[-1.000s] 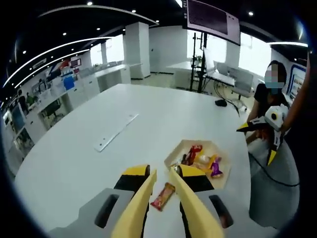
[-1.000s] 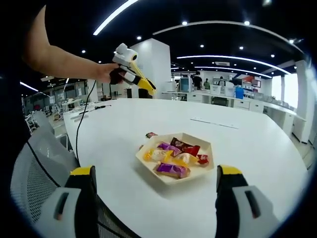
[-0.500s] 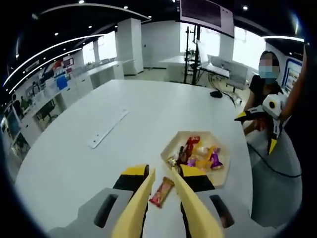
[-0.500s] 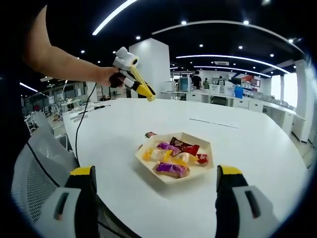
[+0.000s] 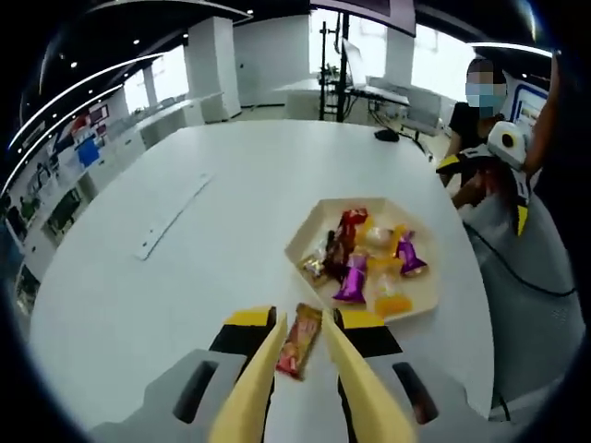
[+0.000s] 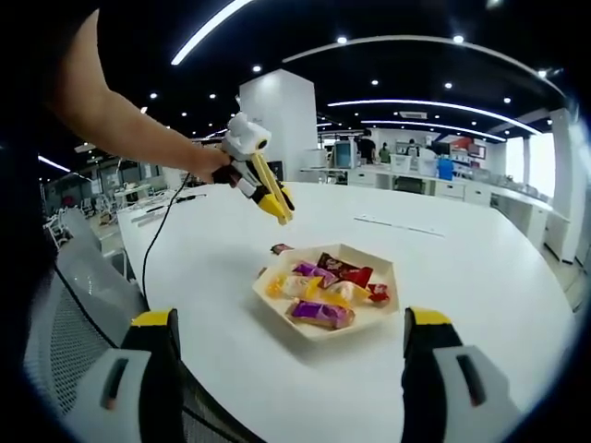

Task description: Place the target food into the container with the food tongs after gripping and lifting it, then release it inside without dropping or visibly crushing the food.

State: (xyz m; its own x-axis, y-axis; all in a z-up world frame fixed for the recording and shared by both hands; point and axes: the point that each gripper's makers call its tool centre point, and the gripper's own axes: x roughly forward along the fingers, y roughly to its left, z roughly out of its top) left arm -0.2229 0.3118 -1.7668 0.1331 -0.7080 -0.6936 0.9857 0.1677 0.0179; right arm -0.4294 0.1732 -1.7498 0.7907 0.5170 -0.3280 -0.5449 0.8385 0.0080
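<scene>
- The target food, a red-and-orange wrapped bar (image 5: 299,341), lies flat on the white table (image 5: 185,277) just outside the near edge of the hexagonal tray (image 5: 434,297), which already holds several wrapped sweets
- The left gripper (image 5: 297,349) carries yellow tongs; in the left gripper view their tips stand slightly apart on either side of the bar, not yet pinching it as far as I can judge
- In the right gripper view that gripper (image 6: 280,210) hangs above the table, well clear of the bar's red end (image 6: 281,249), so a close now would likely catch only air
- A flat, slick wrapper may slide or spin out if the tips pinch just one corner
- Squeezing too hard could buckle the bar
- The right gripper (image 6: 291,369) waits low near the table edge, jaws wide apart and holding nothing
</scene>
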